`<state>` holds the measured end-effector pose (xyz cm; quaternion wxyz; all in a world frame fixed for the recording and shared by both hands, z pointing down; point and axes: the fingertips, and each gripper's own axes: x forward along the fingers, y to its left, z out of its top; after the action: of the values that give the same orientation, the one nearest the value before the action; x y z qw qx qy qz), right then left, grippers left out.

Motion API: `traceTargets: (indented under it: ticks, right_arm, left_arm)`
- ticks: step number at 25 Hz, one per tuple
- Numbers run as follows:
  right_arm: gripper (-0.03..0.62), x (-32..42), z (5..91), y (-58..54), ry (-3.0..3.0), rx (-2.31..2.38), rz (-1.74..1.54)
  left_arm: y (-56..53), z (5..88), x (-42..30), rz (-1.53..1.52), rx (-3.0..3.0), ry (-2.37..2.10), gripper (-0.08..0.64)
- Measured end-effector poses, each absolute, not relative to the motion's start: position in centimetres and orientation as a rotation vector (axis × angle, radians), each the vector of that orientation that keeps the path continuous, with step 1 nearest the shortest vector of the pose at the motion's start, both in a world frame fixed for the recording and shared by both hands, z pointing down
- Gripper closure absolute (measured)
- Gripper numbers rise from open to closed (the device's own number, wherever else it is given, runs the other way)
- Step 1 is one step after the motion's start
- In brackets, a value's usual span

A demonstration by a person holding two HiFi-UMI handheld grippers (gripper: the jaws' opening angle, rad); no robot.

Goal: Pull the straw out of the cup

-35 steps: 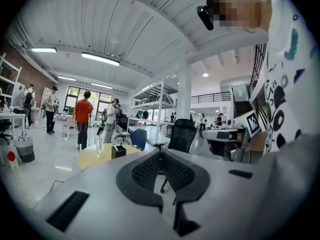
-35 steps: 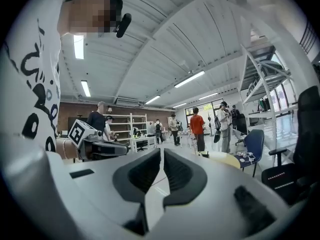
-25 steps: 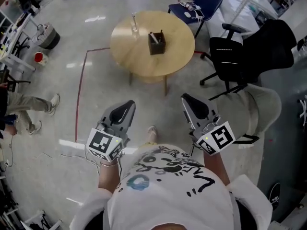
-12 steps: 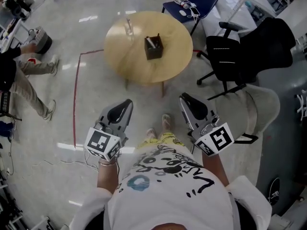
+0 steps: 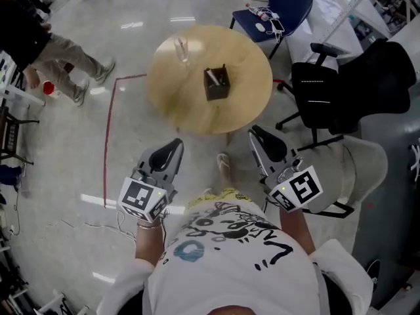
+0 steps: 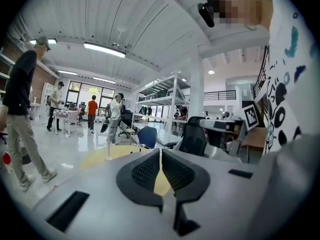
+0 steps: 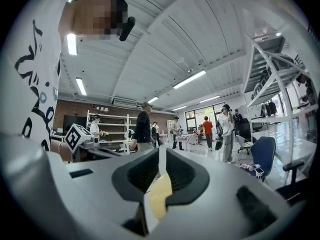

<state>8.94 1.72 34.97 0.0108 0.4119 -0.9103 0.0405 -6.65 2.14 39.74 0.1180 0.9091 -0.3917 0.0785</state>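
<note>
A clear cup point(image 5: 182, 50) with a thin straw stands on the far left part of a round wooden table point(image 5: 243, 110). In the left gripper view the cup point(image 6: 108, 151) is a small upright shape on the yellow tabletop point(image 6: 95, 159). My left gripper point(image 5: 175, 144) and right gripper point(image 5: 256, 135) are held side by side in front of the person's torso, well short of the table's near edge. Both are shut with nothing between the jaws; in the left gripper view point(image 6: 160, 151) and the right gripper view point(image 7: 161, 153) the pads meet at a thin line.
A dark open box point(image 5: 217, 84) sits near the table's middle. A blue chair point(image 5: 282, 2) stands behind the table, a black office chair point(image 5: 328, 87) at its right, and a grey seat point(image 5: 351, 159) beside my right gripper. A passer-by point(image 5: 46, 41) walks at upper left. Red tape point(image 5: 107, 136) marks the floor.
The table has drawn slightly nearer and shifted right in view. The passer-by has moved from the left edge toward the upper left. Both grippers stay shut in the same pose.
</note>
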Motion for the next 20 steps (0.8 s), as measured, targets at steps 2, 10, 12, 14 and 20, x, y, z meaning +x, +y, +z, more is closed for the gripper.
traceTargets:
  ticks: [2, 10, 12, 14, 20]
  right_arm:
    - [0.561, 9.0, 34.9, -0.7, -2.853, 1.263, 0.126]
    - [0.561, 9.8, 34.5, -8.5, -2.891, 1.137, 0.081]
    - [0.561, 10.3, 34.6, -10.2, -2.900, 1.107, 0.074]
    - [0.561, 10.7, 34.6, -11.9, -2.907, 1.075, 0.069]
    - [0.561, 10.6, 34.6, -15.6, -2.932, 0.934, 0.013]
  left_arm:
    - [-0.1, 39.7, -6.5, 0.232, 2.650, -1.164, 0.535]
    - [-7.8, 39.4, -5.6, 0.212, 2.620, -1.270, 0.535]
    - [-9.5, 39.3, -5.3, 0.202, 2.611, -1.304, 0.535]
    - [-11.2, 39.2, -5.1, 0.199, 2.599, -1.335, 0.535]
    - [-14.8, 39.9, -4.7, 0.212, 2.567, -1.419, 0.535]
